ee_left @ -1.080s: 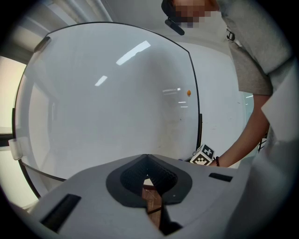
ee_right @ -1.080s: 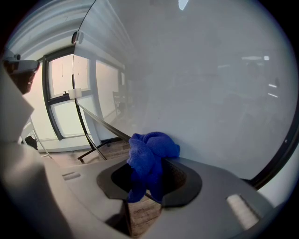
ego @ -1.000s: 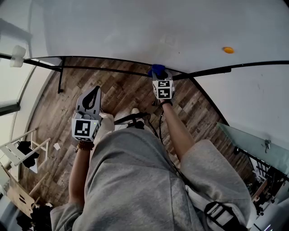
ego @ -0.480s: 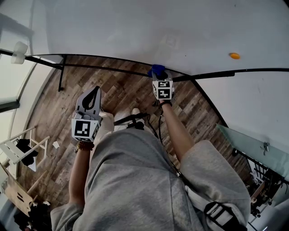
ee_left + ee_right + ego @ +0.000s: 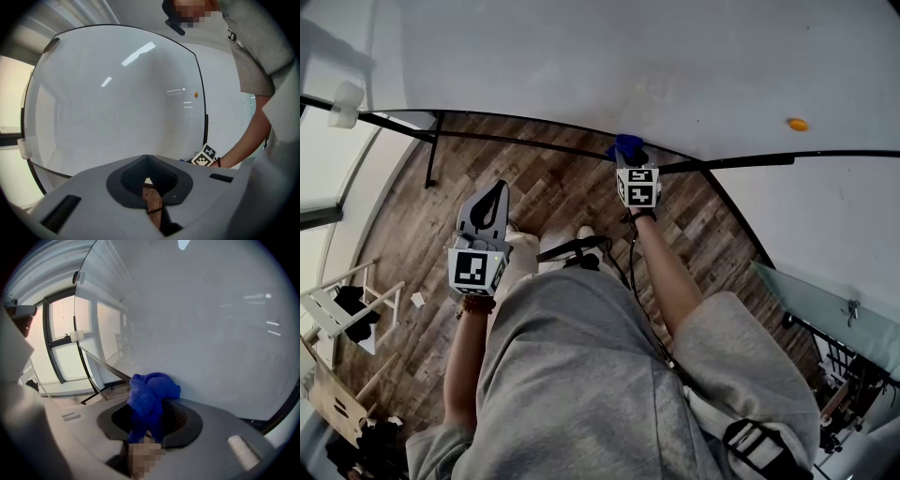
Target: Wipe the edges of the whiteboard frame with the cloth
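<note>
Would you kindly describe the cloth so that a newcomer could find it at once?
Start at the big whiteboard and follow its dark bottom frame to the right gripper. The cloth is the crumpled bundle in that claw, the only bright blue thing there.

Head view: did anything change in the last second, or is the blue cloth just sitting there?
Hardly anything moved. The orange dot drifted slightly right and down in the picture, which is probably just the head turning. The right gripper stays shut on the cloth against the whiteboard's lower frame edge. The left gripper stays idle and shut.
</note>
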